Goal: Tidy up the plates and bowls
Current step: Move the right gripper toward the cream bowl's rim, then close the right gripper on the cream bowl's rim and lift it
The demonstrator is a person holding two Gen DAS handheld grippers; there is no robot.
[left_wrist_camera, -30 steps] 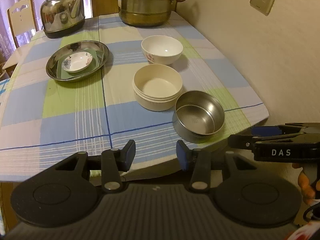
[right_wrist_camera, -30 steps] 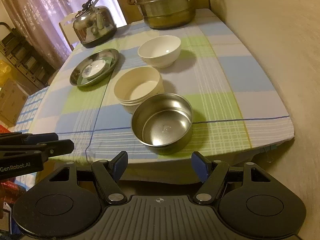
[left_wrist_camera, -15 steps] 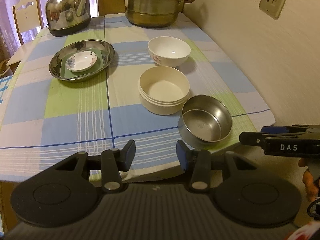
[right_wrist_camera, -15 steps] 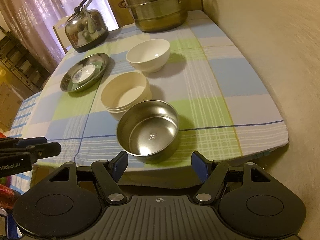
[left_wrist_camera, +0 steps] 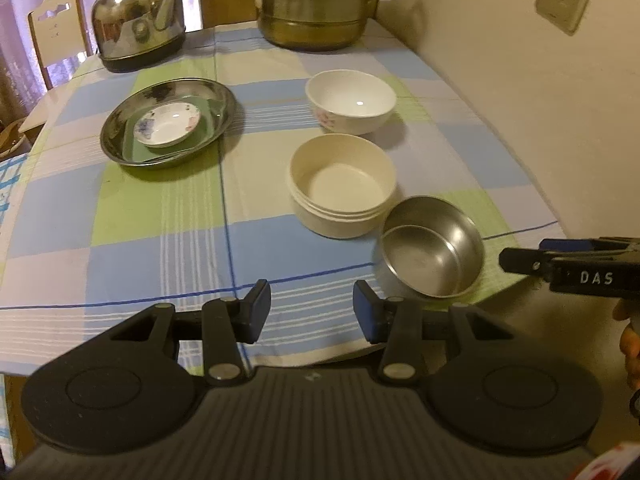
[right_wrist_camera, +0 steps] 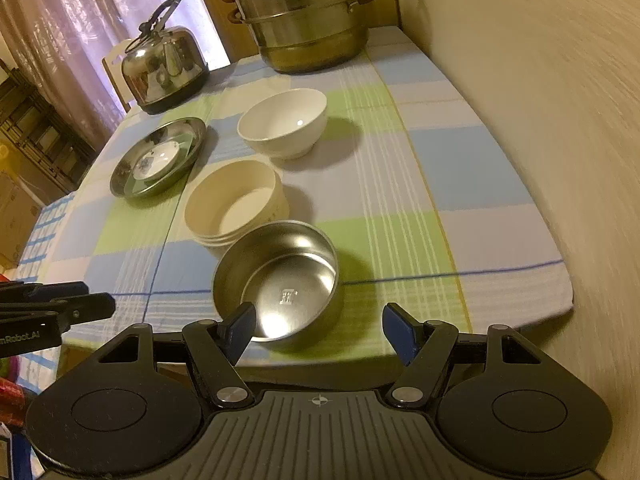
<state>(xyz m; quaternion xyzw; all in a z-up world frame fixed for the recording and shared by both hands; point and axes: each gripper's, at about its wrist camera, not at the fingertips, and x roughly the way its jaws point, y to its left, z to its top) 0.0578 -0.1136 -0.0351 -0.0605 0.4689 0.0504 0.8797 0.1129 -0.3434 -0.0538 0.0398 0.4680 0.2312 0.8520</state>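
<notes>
Kettle (left_wrist_camera: 138, 32) and steamer pot (left_wrist_camera: 314, 4) stand behind bowls; each hand-held gripper (right_wrist_camera: 318, 332) spread, empty.

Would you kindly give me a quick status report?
Both tools open: left tool empty, right tool nearing round steel bowl. Bowl untouched, beside stacked cream bowls. Nothing blocking.
</notes>
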